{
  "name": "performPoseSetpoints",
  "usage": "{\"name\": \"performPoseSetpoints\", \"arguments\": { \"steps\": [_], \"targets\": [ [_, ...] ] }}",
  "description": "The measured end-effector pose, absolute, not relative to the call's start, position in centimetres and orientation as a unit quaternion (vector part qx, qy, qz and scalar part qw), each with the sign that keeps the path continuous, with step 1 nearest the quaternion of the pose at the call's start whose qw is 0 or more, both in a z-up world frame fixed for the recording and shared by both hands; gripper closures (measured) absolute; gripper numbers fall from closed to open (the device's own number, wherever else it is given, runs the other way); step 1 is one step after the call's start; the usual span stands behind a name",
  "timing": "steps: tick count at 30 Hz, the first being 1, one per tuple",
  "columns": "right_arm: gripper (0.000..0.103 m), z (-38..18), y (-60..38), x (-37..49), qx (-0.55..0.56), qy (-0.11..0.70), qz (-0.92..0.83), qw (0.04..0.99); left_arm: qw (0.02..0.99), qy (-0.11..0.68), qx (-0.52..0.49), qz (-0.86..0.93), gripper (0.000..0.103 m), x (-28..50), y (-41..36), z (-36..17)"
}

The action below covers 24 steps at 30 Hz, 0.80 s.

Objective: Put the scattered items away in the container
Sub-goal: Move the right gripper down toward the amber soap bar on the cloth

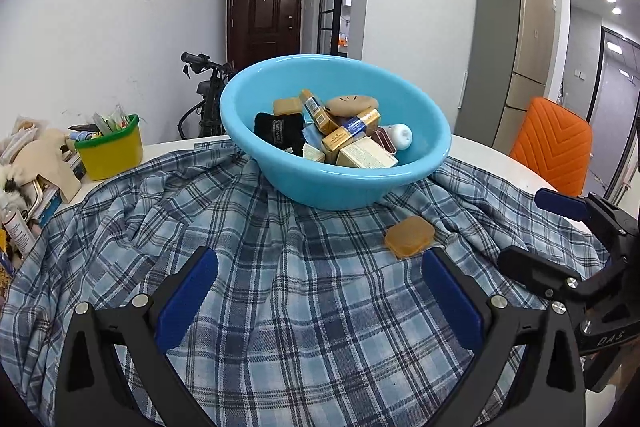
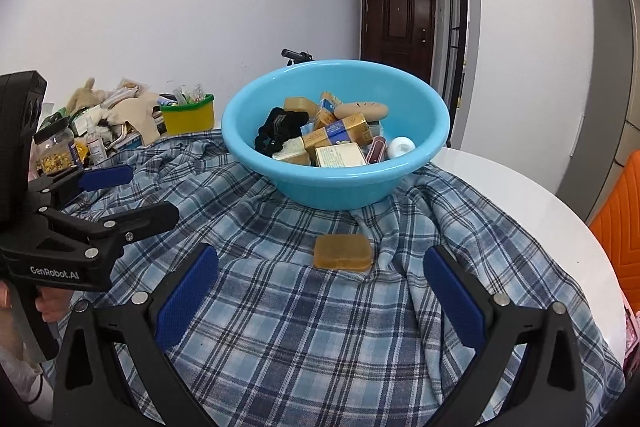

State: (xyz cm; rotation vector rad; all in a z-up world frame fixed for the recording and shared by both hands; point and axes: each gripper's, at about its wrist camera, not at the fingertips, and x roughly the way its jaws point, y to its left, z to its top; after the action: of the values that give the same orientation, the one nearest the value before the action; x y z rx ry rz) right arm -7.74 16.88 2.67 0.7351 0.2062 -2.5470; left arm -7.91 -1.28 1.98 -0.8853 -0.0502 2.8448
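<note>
A light blue basin stands on a blue plaid cloth and holds several small boxes, a black pouch and a white round piece. One amber square box lies alone on the cloth in front of the basin. My left gripper is open above the cloth, the amber box just beyond its right finger. My right gripper is open too, with the amber box ahead and between its fingers. Each gripper shows at the other view's edge: the right gripper, the left gripper.
A yellow tub with a green rim and a heap of bottles, packets and plush things crowd the table's left side. An orange chair stands at the right beside the white table edge. A hand holds the left gripper's handle.
</note>
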Motion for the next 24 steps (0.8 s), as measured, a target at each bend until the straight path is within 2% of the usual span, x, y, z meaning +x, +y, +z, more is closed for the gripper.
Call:
{"name": "performPoseSetpoints", "arguments": {
  "steps": [10, 16, 22, 24],
  "targets": [
    [0.001, 1.8, 13.7, -10.2, 0.299, 0.116, -0.906, 0.276, 0.062, -0.034, -0.304, 0.950, 0.000, -9.0, -2.3, 0.6],
    [0.001, 0.4, 13.6, -13.1, 0.314, 0.109, -0.906, 0.263, 0.041, -0.039, -0.303, 0.951, 0.000, -9.9, -3.2, -0.7],
    [0.001, -1.5, 14.5, -16.4, 0.348, 0.064, -0.900, 0.256, 0.034, -0.049, -0.315, 0.947, 0.000, -10.7, -4.1, -1.7],
    [0.004, -2.2, 14.2, -17.2, 0.355, 0.071, -0.897, 0.252, 0.030, -0.051, -0.317, 0.947, 0.000, -10.8, -4.2, -1.9]
  ]
}}
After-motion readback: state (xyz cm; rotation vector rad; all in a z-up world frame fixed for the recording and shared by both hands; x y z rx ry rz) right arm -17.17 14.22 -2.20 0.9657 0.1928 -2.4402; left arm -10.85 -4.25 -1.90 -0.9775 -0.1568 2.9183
